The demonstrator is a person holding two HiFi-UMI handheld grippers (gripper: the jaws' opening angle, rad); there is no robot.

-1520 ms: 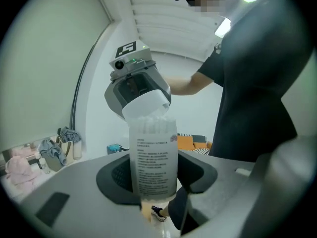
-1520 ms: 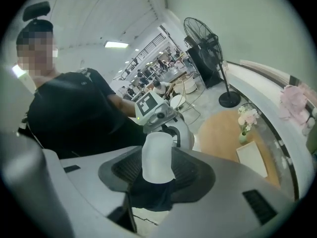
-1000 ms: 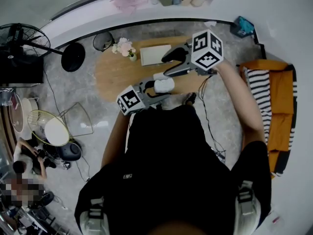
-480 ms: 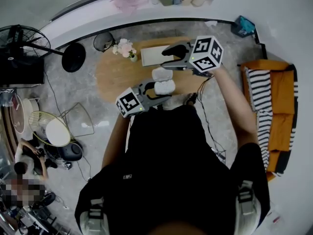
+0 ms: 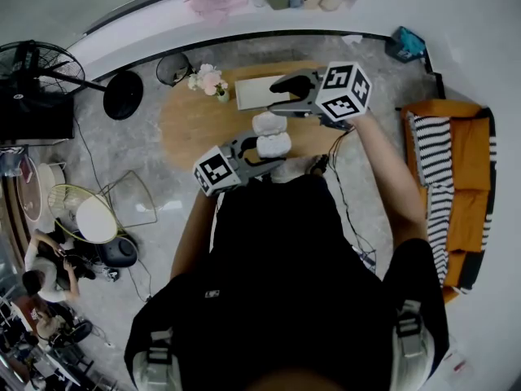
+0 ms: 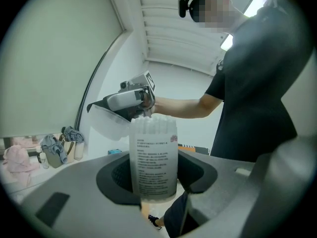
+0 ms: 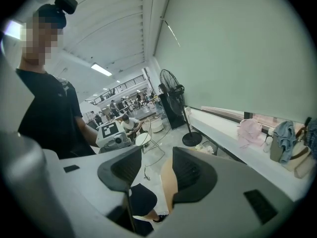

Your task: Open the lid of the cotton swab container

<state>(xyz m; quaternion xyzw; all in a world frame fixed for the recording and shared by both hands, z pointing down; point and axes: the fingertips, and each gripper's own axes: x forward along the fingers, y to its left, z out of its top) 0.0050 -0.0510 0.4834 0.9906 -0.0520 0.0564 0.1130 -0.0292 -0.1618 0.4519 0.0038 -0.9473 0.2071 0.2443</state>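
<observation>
Head view, looking steeply down: we see the person's two arms reach out over an oval wooden table [image 5: 191, 129]. The left gripper [image 5: 260, 153] is clamped on the cotton swab container [image 5: 275, 145] and holds it over the near part of the table, in front of the person's body. Just beyond the container sits its lid [image 5: 269, 123], already swung off the opening. The right gripper [image 5: 281, 98] hovers just past the lid, over the middle of the table.

Left gripper view: we look along the jaws, whose two dark pads press on the container's sides low down. The container stands upright between them. It is translucent, with a printed label facing us and the white tips of the cotton swabs [image 6: 153, 122] showing at its open top. The lid, also translucent, hangs tilted at the upper left of the rim. We cannot tell whether a hinge joins it there. The right gripper sits directly behind and above the lid, and we cannot tell whether it touches the lid.

Right gripper view: the jaws stand spread, having just closed a little, and nothing is between them. Through the gap we see only floor, a strip of the table and the person's dark clothing. The marker cube [image 7: 110, 131] of the left gripper shows beyond the left jaw.
</observation>
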